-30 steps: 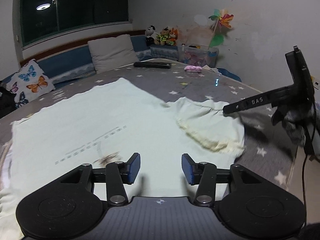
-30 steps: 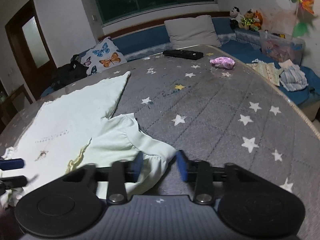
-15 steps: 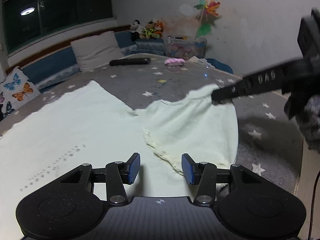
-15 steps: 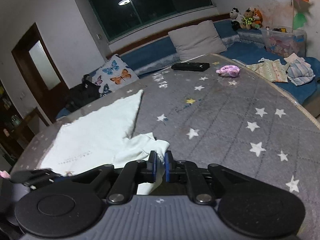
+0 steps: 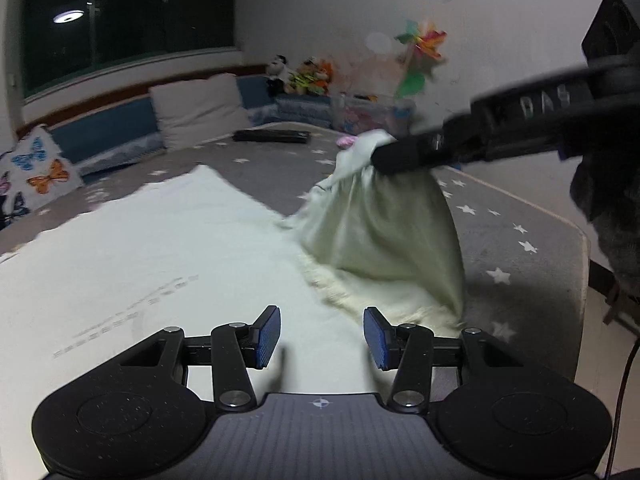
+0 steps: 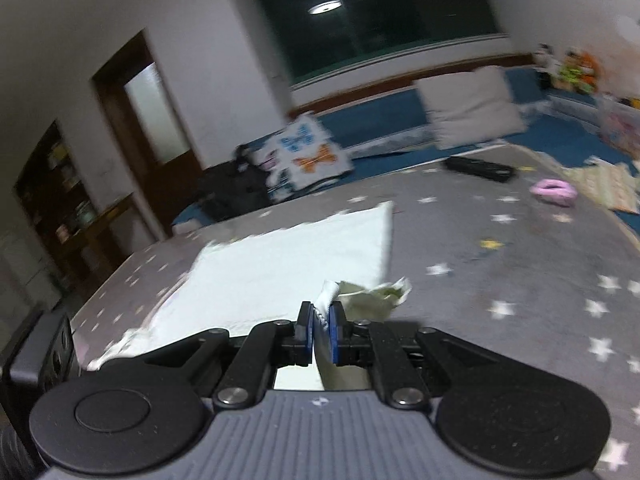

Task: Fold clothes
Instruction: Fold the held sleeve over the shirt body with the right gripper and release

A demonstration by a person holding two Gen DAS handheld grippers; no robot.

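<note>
With the right claw [image 6: 319, 330] clamped on the sleeve [image 5: 384, 220] lifted at the right of the pale garment [image 5: 160, 248] spread across the bed [image 6: 520, 280], and the left claw [image 5: 322, 338] apart above the cloth, that thin pinch may slip, dropping the fold.

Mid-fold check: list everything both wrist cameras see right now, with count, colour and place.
pale cream garment: one, spread on bed, sleeve lifted
grey star-print bedcover: one, under garment
butterfly cushion: one, white, bed's far edge
plain cushion: one, off-white, under window
black flat object: one, far end of bed
pink item: one, on bed
plush toys: several, far corner
pinwheel: one, multicoloured, on wall
left gripper: open, above garment
right gripper: shut on sleeve
</note>
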